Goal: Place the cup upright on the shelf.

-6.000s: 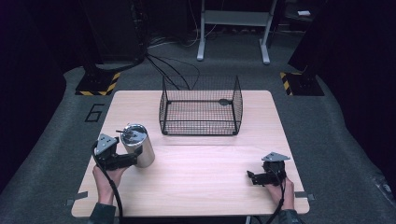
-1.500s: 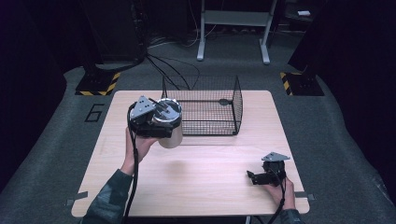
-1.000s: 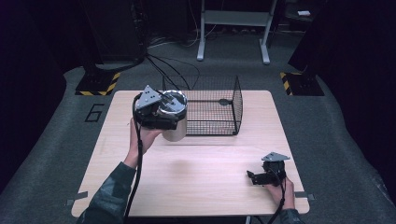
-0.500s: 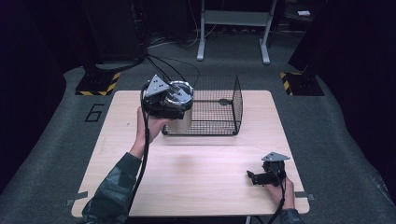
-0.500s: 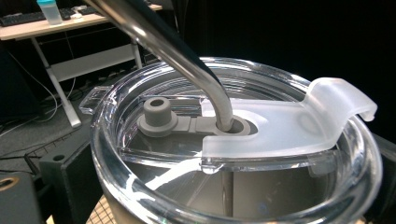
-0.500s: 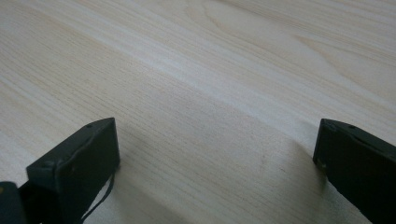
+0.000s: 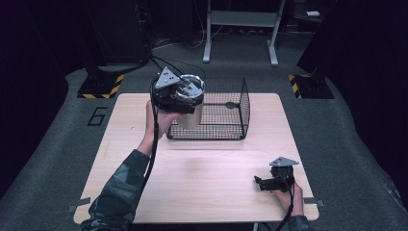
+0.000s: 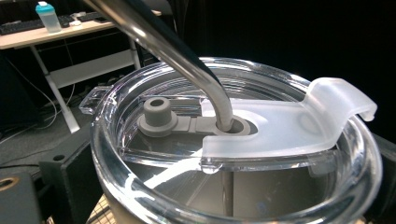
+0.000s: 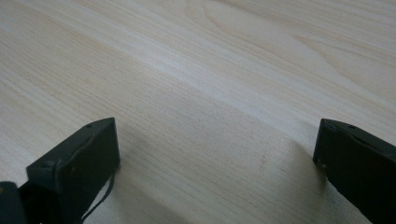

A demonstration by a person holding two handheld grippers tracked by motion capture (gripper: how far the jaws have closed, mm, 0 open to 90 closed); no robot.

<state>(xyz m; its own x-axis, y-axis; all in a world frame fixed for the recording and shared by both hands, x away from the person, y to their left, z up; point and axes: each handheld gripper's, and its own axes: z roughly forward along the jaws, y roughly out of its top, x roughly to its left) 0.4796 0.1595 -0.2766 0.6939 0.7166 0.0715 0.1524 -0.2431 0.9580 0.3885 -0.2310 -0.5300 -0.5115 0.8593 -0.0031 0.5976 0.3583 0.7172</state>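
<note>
A steel tumbler (image 7: 191, 111) with a clear lid (image 8: 261, 135) and a bent metal straw (image 8: 187, 56) hangs in the air over the left end of the black wire basket (image 7: 226, 130). My left gripper (image 7: 179, 98) is shut on the tumbler's upper body, and one black finger (image 8: 65, 186) shows beside the cup in the left gripper view. The basket stands at the back middle of the wooden table (image 7: 192, 178). Near the front right corner my right gripper (image 7: 262, 184) rests on the wood, open, with bare tabletop (image 9: 210, 70) between its fingers (image 9: 79, 158).
Behind the table the floor holds cables, a desk frame (image 7: 240, 29) and two yellow-and-black striped bases (image 7: 101, 86). A "6" (image 7: 97, 115) is marked on the floor at the left. The left gripper view shows a far desk with a blue-capped bottle (image 8: 48, 15).
My left gripper has lifted the tumbler from the table's left front and carried it back and to the right, up over the basket's left end. The right gripper has stayed still.
</note>
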